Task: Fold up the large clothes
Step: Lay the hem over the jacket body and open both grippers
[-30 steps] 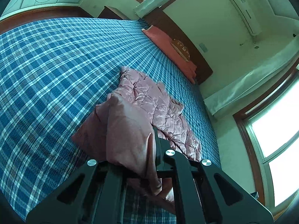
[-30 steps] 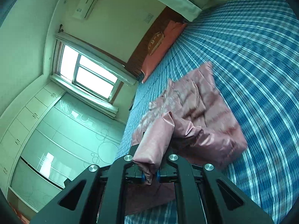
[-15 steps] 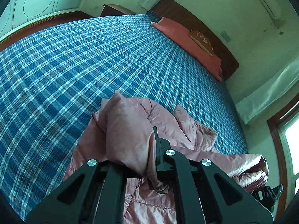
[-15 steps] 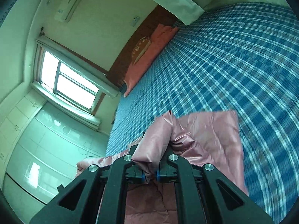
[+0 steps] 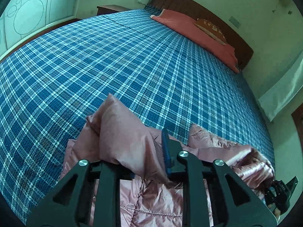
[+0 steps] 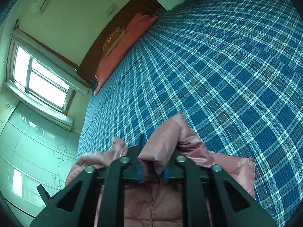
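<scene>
A pink quilted jacket (image 5: 151, 198) lies bunched on the blue plaid bed (image 5: 132, 66), close under both cameras. My left gripper (image 5: 140, 158) is shut on a thick fold of the jacket that stands up between its fingers. My right gripper (image 6: 153, 160) is shut on another bunched edge of the jacket (image 6: 162, 143). The jacket spreads below and to the right in the right wrist view (image 6: 233, 170). The right gripper's body shows at the lower right edge of the left wrist view (image 5: 280, 194).
The bed (image 6: 217, 66) stretches far ahead. A salmon blanket (image 5: 198, 36) and a brown cushion (image 5: 210, 29) lie along the wooden headboard. A window (image 6: 39, 81) and pale wardrobe doors (image 6: 28, 151) stand beside the bed.
Both grippers moved forward and down over the jacket with the held edges. The spread-out jacket that lay ahead is now folded under them, and more bare bed shows ahead.
</scene>
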Demonstrator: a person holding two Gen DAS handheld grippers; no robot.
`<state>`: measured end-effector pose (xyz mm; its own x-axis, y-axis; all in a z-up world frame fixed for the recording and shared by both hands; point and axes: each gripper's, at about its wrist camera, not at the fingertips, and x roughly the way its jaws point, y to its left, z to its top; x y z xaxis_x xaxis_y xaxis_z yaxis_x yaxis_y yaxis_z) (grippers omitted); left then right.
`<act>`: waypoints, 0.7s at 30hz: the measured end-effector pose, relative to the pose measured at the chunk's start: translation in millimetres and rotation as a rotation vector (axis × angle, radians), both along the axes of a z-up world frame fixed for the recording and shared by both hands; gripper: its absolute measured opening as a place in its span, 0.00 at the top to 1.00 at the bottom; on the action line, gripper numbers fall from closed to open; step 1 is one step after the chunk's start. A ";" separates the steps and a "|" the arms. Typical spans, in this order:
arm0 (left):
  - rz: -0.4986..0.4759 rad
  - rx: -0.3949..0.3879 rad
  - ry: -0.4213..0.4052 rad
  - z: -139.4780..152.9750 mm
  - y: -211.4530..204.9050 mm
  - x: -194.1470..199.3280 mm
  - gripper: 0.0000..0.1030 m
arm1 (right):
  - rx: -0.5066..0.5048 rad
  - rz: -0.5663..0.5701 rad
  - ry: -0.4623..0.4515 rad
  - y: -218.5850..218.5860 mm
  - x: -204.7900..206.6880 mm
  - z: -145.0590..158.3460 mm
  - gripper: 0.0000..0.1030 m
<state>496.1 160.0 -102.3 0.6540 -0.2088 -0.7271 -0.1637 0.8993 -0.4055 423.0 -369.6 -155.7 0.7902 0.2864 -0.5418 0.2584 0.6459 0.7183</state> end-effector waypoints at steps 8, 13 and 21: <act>-0.019 0.052 -0.101 30.4 0.3 -27.9 0.35 | -0.144 0.032 -0.050 24.0 -12.3 26.2 0.36; -0.123 0.288 -0.056 10.2 -31.2 -19.5 0.45 | -0.414 0.190 0.018 92.4 20.6 26.1 0.43; -0.118 0.379 -0.003 -23.9 -55.8 12.3 0.45 | -0.587 0.321 0.089 157.3 74.3 -1.1 0.44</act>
